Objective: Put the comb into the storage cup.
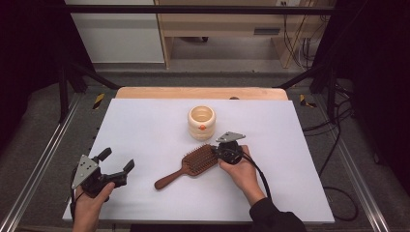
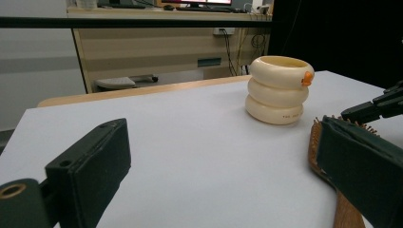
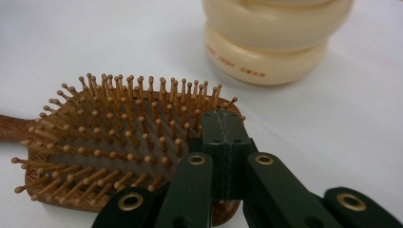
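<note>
Right gripper (image 3: 222, 124): jaws fully closed, pad against pad, with nothing pinched between them. The tips sit over the bristle field of the wooden hairbrush (image 1: 193, 164), at the end of the head farthest from the handle; whether they press on the bristles or hover just above them cannot be told.

The hairbrush lies flat on the white table (image 1: 145, 125), bristles up, handle pointing toward the person's left. Just beyond the brush head stands a cream ringed cup (image 1: 201, 122), upright and open at the top, near the brush but apart from it.

Left gripper (image 1: 116, 166): jaws wide apart and empty, resting low near the table's left front, well apart from the brush handle. In its own view the brush head shows past its right-hand jaw.

Judgement: the step in hand appears to be the right gripper nudging or positioning the brush by its head, no grasp yet made. To lift the brush, the next move calls for open jaws and a firm pinch across the handle or the head's rim, keeping clear of the cup so as not to tip it.
</note>
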Tool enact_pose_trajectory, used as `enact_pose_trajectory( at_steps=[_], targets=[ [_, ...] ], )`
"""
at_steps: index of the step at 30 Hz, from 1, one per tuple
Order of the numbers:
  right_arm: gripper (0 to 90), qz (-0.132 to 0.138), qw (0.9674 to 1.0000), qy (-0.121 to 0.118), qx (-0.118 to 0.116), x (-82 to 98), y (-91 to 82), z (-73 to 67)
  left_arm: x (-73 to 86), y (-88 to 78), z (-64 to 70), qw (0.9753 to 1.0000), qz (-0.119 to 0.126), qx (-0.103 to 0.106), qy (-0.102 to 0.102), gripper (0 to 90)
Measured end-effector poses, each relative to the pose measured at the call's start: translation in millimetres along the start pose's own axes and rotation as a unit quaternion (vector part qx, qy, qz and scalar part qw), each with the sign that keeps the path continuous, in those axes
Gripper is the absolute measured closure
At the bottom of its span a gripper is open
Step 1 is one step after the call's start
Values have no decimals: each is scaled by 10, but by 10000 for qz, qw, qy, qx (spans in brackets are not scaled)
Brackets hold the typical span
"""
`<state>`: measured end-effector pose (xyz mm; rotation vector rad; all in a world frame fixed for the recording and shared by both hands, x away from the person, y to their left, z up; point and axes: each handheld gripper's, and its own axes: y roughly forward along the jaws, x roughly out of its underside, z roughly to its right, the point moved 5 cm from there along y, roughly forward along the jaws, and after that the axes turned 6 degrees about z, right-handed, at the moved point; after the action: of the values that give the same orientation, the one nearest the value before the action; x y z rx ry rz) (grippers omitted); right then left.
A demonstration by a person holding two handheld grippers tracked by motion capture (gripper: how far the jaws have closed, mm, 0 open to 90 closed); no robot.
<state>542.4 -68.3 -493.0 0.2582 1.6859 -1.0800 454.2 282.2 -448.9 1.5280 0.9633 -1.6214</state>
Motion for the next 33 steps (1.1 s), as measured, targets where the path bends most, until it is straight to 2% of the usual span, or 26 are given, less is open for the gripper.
enact_pose_trajectory(
  at_steps=[9, 15, 21, 26, 33],
  targets=[
    [900, -57, 9995, -174, -246, -45, 81, -285, 0, -1, 0, 10000, -2, 6, 3, 43],
    [900, -71, 9992, -230, -313, -57, 106, -389, 0, 1, 10, 10000, -7, 22, 16, 43],
    [900, -61, 9990, -259, -349, -64, 120, -438, 1, 3, 15, 10000, -12, 32, 21, 43],
    [900, -68, 9991, -252, -349, -65, 112, -423, 2, 0, 16, 10000, -18, 36, 30, 43],
    [900, 184, 9996, -154, -171, -142, -23, -297, 2, -5, 13, 10000, -18, 35, 17, 43]
  ],
)
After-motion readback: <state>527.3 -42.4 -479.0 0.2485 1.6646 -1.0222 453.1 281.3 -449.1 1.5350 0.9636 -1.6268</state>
